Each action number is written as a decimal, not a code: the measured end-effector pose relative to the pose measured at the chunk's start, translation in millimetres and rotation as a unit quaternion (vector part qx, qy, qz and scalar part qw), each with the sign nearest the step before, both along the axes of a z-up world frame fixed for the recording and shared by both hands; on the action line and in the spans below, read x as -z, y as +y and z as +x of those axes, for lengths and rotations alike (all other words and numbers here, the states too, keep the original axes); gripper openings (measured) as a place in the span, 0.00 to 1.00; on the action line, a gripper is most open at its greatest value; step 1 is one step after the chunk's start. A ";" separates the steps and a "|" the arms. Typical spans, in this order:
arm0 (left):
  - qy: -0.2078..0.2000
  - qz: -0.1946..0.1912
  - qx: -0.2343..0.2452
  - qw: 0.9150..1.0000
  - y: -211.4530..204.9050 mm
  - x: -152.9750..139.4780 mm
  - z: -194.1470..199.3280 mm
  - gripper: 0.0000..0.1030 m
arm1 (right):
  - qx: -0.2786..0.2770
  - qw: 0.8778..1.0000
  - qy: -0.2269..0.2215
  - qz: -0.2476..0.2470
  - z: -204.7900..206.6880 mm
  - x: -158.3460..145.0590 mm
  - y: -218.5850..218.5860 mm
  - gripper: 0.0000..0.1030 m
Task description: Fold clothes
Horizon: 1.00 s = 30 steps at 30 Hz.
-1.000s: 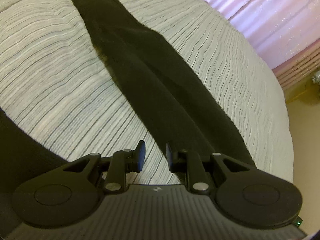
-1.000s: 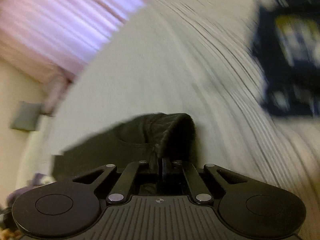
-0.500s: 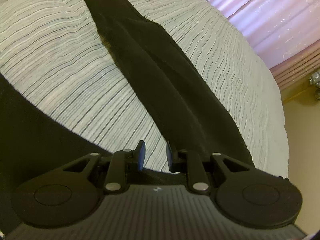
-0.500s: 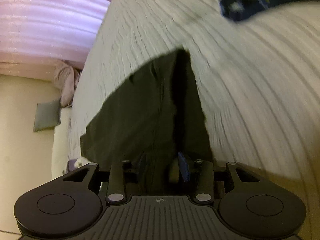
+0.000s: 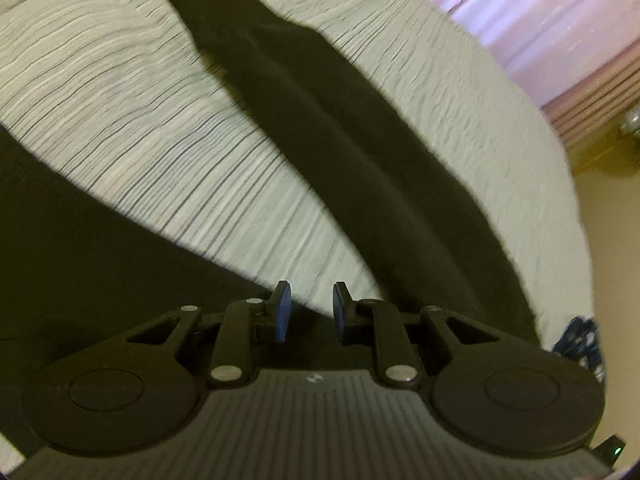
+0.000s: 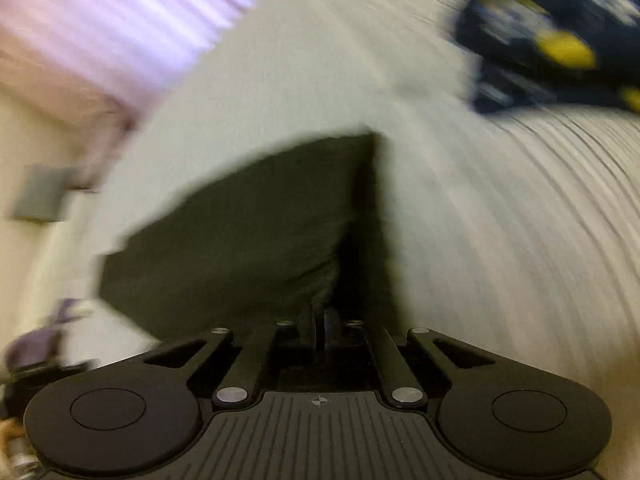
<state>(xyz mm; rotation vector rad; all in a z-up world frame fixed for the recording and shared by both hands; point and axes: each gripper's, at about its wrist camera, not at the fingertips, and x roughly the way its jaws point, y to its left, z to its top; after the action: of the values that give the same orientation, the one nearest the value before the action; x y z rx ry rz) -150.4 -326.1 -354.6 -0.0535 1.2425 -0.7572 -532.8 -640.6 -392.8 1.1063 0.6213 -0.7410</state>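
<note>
Long black trousers lie stretched out across the striped grey bed cover, running from the far end toward the near right. My left gripper hovers over the near edge of the bed, open, its blue-faced pads apart with nothing between them. In the blurred right wrist view, my right gripper is shut on a fold of the black trousers. The cloth rises from the bed in a tent shape up to the pads.
A wide dark cloth fills the lower left of the left wrist view; I cannot tell what it is. A dark blue garment with yellow print lies further up the bed. Pink curtains hang beyond the bed. Blue patterned cloth shows at the bed's right edge.
The right jaws stood a little open half a second ago and are now shut on the black cloth, which has shifted in view. The left gripper drew back; more dark cloth shows at lower left.
</note>
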 end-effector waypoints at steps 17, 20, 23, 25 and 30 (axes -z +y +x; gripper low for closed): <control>-0.081 0.062 0.077 0.992 82.7 12.8 1.5 0.17 | -0.133 0.939 0.259 -0.183 65.4 -33.3 120.8 0.31; -0.102 0.091 0.064 0.989 117.7 6.8 23.8 0.17 | -0.093 0.939 0.287 -0.164 58.3 -38.3 134.5 0.35; -0.113 0.109 0.044 0.987 152.9 1.8 49.5 0.17 | -0.046 0.937 0.309 -0.155 58.9 -61.2 148.8 0.35; -0.121 0.118 0.044 0.985 166.9 4.3 62.1 0.17 | -0.047 0.941 0.288 -0.172 67.8 -72.7 165.7 0.35; -0.079 0.169 0.047 0.981 186.5 19.5 83.3 0.17 | -0.092 0.946 0.280 -0.132 100.2 -50.8 216.8 0.36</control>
<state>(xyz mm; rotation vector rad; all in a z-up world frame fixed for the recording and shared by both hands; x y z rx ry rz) -67.1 -139.6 -374.1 0.3391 1.2118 -0.6097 -432.5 -423.8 -342.0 0.5716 1.0566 -0.9515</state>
